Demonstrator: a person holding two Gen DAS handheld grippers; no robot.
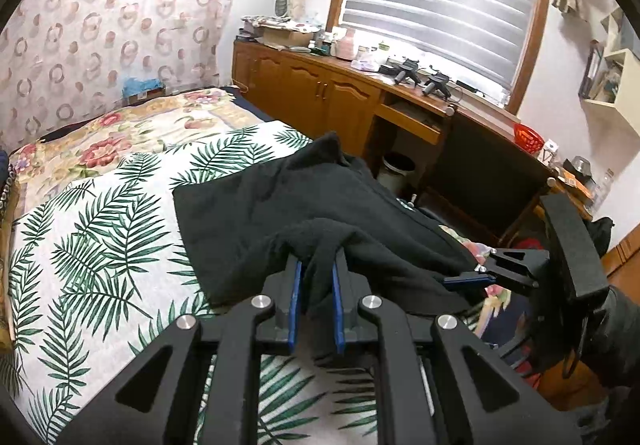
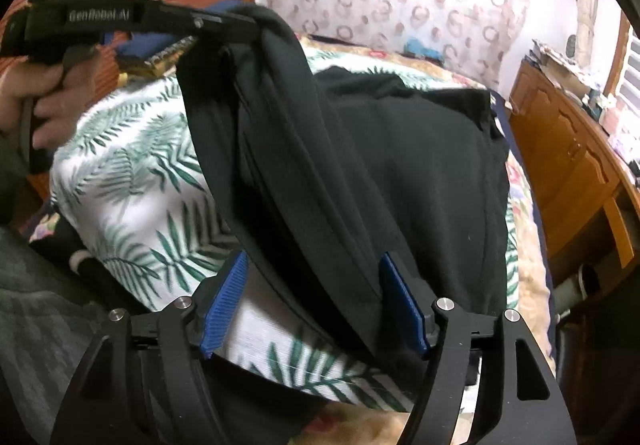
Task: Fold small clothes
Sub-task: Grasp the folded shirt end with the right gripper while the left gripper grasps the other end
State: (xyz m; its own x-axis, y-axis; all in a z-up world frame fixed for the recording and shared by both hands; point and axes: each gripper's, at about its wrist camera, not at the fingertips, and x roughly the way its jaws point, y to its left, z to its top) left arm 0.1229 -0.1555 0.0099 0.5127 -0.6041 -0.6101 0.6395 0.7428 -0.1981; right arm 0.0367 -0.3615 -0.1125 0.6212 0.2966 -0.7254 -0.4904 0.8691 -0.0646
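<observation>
A black garment (image 1: 280, 201) lies on a white sheet printed with green palm leaves (image 1: 100, 245). My left gripper (image 1: 318, 261) is shut on a bunched fold of its near edge and holds that fold above the sheet. In the right wrist view the left gripper (image 2: 240, 25) is at the upper left in a person's hand (image 2: 44, 101), and a strip of the black garment (image 2: 400, 165) hangs from it. My right gripper (image 2: 312, 261) stands open, its blue pads wide apart with the hanging strip passing between them. In the left wrist view the right gripper (image 1: 480, 269) is at the garment's right edge.
The leaf sheet covers a bed with a floral quilt (image 1: 132, 133) beyond it. A wooden cabinet (image 1: 320, 85) with clutter on top runs along the window wall to the right. A patterned curtain (image 1: 100, 25) hangs behind the bed. A red basket (image 1: 528, 137) sits on a desk.
</observation>
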